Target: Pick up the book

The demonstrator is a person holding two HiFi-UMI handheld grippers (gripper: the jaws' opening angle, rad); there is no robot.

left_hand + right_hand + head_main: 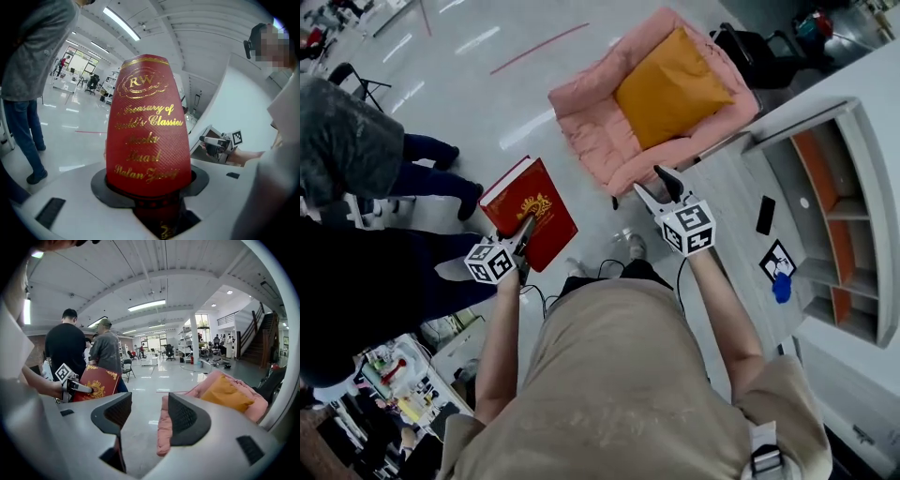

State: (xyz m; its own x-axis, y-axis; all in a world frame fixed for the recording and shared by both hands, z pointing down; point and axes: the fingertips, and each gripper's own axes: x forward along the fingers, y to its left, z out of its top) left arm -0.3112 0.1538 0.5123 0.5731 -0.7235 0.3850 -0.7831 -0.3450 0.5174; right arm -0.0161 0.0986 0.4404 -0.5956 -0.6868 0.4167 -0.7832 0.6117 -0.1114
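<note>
A thick red book (528,210) with gold lettering is held up in the air by my left gripper (521,231), which is shut on its lower edge. In the left gripper view the book's spine (147,131) fills the middle, clamped between the jaws. From the right gripper view the same book (96,383) shows at the left, with the left gripper on it. My right gripper (657,186) is open with nothing between its fingers. In its own view the right gripper (149,416) points at the floor beside a pink armchair.
A pink armchair (609,122) with an orange cushion (670,86) stands ahead. A grey table (741,234) with a black phone (765,215) and a white shelf unit (848,216) are at the right. People (356,150) stand at the left.
</note>
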